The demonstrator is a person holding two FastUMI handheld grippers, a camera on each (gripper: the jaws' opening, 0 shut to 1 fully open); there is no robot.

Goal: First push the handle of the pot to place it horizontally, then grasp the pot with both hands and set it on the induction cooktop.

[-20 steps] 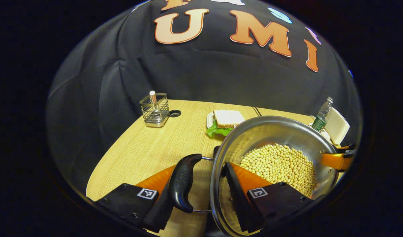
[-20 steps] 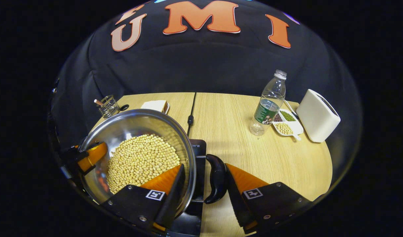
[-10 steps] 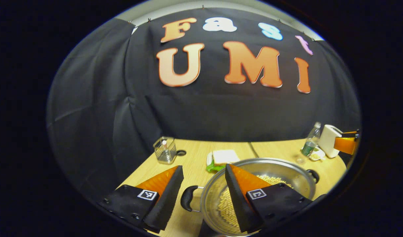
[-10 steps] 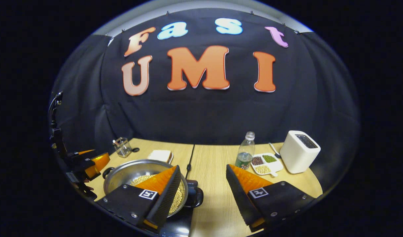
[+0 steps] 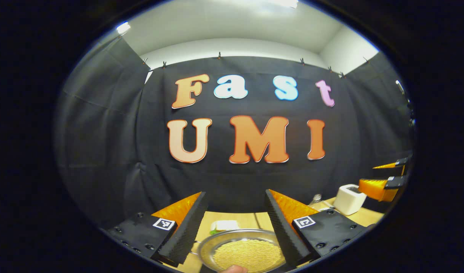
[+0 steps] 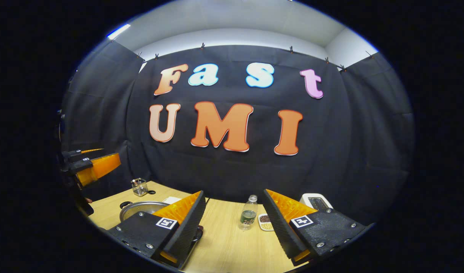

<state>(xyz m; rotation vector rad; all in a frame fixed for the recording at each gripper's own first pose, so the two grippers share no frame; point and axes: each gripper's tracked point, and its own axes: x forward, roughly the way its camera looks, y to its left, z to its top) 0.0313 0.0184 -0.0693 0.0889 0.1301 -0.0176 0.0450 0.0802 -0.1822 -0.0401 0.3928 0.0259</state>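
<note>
In the left gripper view the left claw (image 5: 235, 212) is wide open with nothing in it, way above the pot (image 5: 242, 253) of beans on the surface (image 5: 364, 217), and in the right gripper view the right claw (image 6: 233, 212) is just as open and empty, pot (image 6: 140, 208) sitting lower left.

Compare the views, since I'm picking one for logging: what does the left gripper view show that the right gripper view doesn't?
Left gripper view: soybeans filling the pot, a fingertip at the bottom edge. Right gripper view: wire utensil holder, divided dish of beans. Shared: pot, white toaster, wooden table.
</note>
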